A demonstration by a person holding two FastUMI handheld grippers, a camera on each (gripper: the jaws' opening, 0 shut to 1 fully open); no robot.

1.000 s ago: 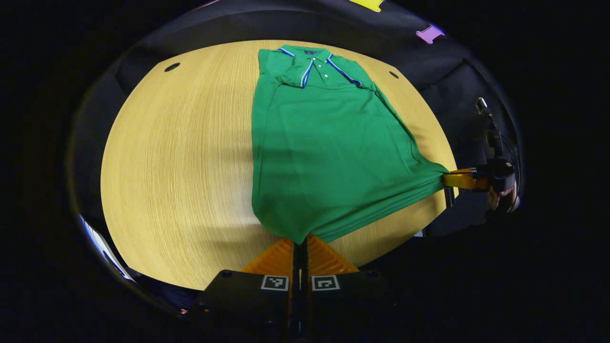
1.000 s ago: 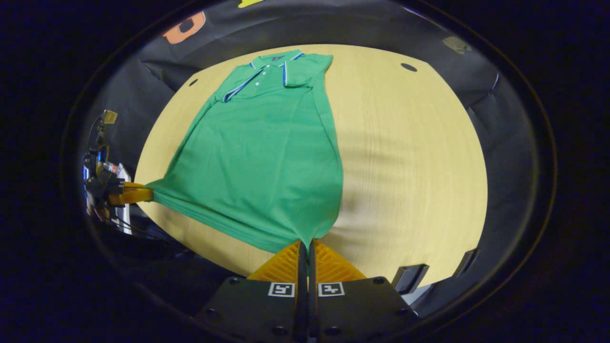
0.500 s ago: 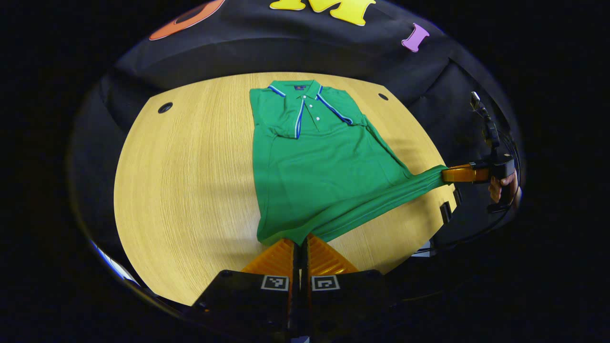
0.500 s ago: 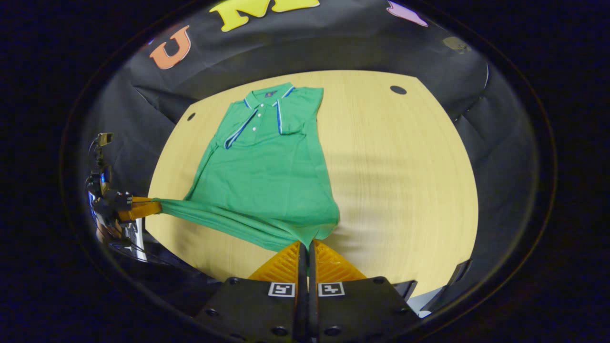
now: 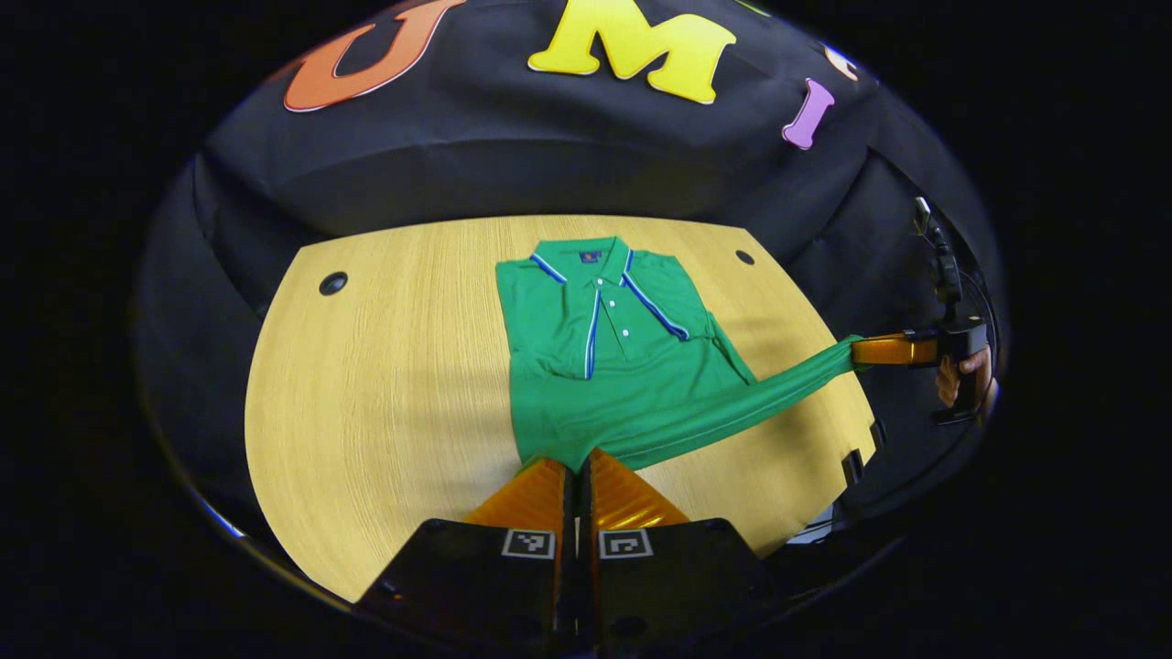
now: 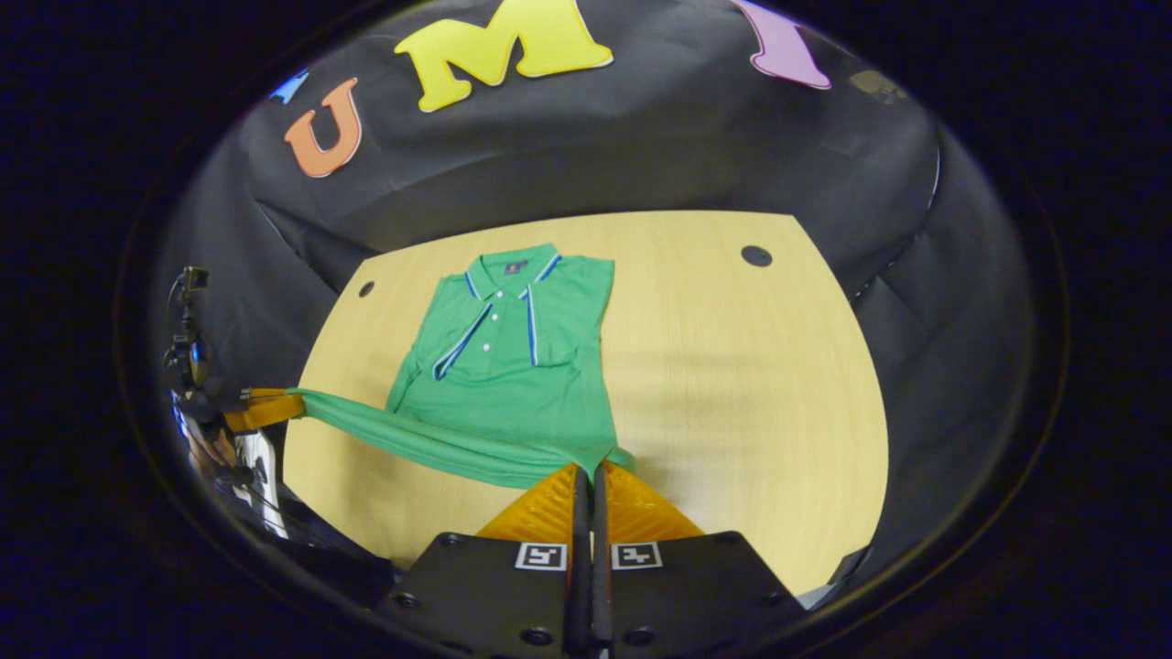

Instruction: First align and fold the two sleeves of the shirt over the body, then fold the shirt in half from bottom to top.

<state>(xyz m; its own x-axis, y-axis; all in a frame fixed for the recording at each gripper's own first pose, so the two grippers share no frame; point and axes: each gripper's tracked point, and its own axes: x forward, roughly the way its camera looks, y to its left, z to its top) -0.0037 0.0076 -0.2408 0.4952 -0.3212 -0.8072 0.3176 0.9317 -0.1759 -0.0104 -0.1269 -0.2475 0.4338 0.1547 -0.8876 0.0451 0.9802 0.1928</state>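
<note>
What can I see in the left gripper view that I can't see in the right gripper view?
Left gripper view: the left gripper up close, and the right gripper far off in a hand. Right gripper view: the same pair swapped, the right one close. Both: the green shirt on the wooden table, hem pinched by both grippers.

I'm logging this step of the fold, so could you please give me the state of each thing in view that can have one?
Shirt: sleeves folded over the body, collar end flat on the table, hem lifted and stretched between both grippers.
Left gripper: jaws shut on the shirt's hem corner.
Right gripper: jaws shut on the other hem corner.
Table: bearing the shirt's upper half.
</note>
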